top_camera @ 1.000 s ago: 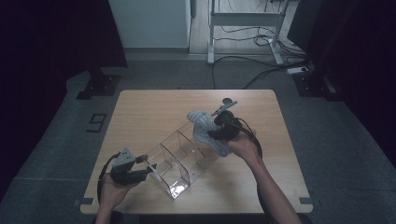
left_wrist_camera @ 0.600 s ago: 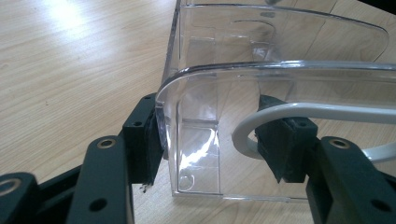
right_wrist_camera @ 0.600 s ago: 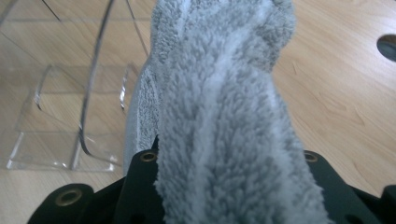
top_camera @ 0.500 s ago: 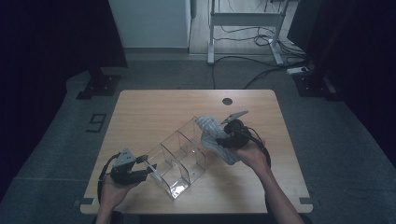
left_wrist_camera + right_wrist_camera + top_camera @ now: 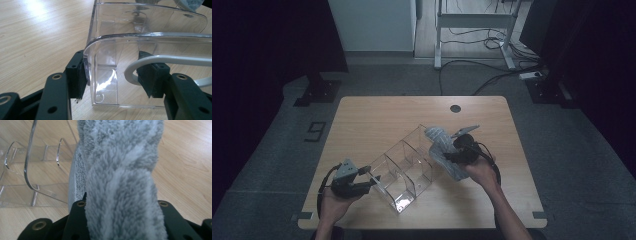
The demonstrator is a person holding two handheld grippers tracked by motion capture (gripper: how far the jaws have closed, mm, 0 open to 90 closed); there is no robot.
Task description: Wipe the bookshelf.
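Here the left gripper [image 5: 362, 181] clamps the near end wall of the clear divided organiser [image 5: 404, 167], steadying it on the table [image 5: 362, 120]. The right gripper [image 5: 451, 156], jaws just narrowing, squeezes a rolled grey towel [image 5: 120, 180] beside the organiser's far compartment. Good practice, by judgement: lower the roll end-first, aligned with the dividers, releasing only once seated.

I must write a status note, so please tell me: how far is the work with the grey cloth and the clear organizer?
Done: the left gripper clamps the near end wall of the clear organizer, steadying it. The right gripper has the grey fluffy cloth between its jaws, lifted.

In hand: the cloth hangs beside the organizer's far end.

Left: every compartment looks empty, so the cloth presumably goes in next.
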